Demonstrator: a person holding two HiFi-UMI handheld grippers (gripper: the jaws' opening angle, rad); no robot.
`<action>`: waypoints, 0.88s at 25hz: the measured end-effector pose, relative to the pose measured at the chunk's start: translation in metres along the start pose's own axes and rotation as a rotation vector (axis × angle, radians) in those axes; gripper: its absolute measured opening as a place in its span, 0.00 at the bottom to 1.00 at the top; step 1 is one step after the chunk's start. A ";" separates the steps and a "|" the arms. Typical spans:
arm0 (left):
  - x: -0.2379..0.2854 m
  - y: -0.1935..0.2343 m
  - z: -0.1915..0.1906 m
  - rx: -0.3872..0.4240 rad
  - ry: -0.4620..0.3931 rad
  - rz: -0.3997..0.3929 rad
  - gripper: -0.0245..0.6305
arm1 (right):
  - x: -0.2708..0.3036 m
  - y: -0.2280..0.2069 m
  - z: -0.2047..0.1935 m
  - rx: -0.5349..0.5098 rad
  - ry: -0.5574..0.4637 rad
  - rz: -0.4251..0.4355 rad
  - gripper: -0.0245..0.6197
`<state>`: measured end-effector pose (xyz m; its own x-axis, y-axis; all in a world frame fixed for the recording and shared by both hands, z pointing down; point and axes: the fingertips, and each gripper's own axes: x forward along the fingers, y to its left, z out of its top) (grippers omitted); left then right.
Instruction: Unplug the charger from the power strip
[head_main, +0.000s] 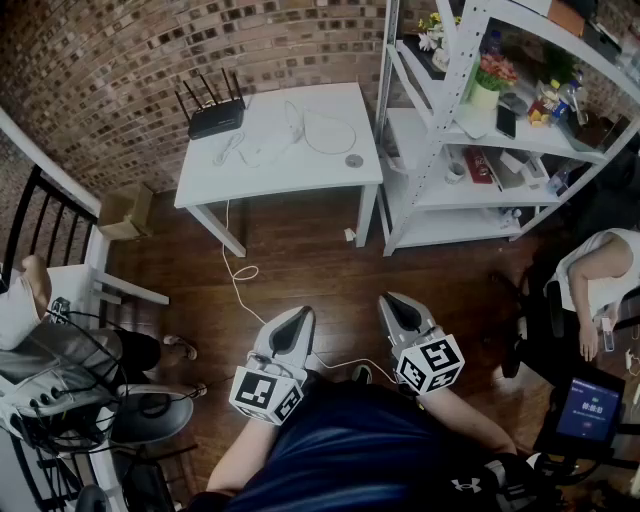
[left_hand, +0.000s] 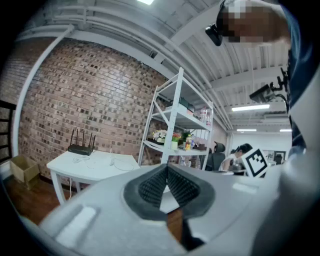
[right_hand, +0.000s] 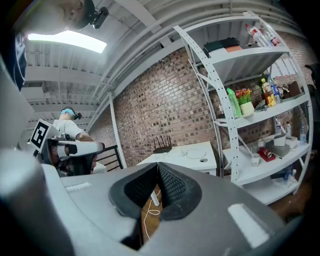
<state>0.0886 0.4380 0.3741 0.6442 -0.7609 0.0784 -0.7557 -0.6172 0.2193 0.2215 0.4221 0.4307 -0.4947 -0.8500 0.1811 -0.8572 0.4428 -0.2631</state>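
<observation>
A white table (head_main: 210, 178) stands far ahead of me against the brick wall. On it are a black router (head_main: 215, 117) and a tangle of white cables (head_main: 275, 140); the power strip and charger are too small to tell apart among them. Both grippers hang low over the wooden floor, well short of the table. My left gripper (head_main: 303, 314) is shut and empty, and so is my right gripper (head_main: 388, 298). The left gripper view shows the left gripper (left_hand: 166, 168) with pads together, pointing at the table (left_hand: 95, 166). In the right gripper view the right gripper (right_hand: 158, 165) is shut too.
A white shelf unit (head_main: 470, 130) full of small items stands right of the table. A white cable (head_main: 238, 278) trails from the table across the floor. A cardboard box (head_main: 125, 210) and black railing (head_main: 40, 220) are at left. A person (head_main: 600, 270) sits at right.
</observation>
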 end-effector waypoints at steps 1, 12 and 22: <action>0.001 -0.002 0.001 0.003 0.000 0.007 0.05 | 0.001 -0.003 -0.001 0.005 0.005 0.007 0.05; 0.047 0.036 0.007 -0.027 0.026 0.062 0.04 | 0.051 -0.031 0.000 -0.006 0.063 0.047 0.05; 0.121 0.161 0.032 -0.026 0.012 0.005 0.04 | 0.177 -0.057 0.031 -0.032 0.083 -0.042 0.05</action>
<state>0.0411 0.2398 0.3880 0.6422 -0.7611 0.0914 -0.7554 -0.6080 0.2445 0.1871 0.2376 0.4481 -0.4673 -0.8418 0.2700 -0.8809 0.4175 -0.2230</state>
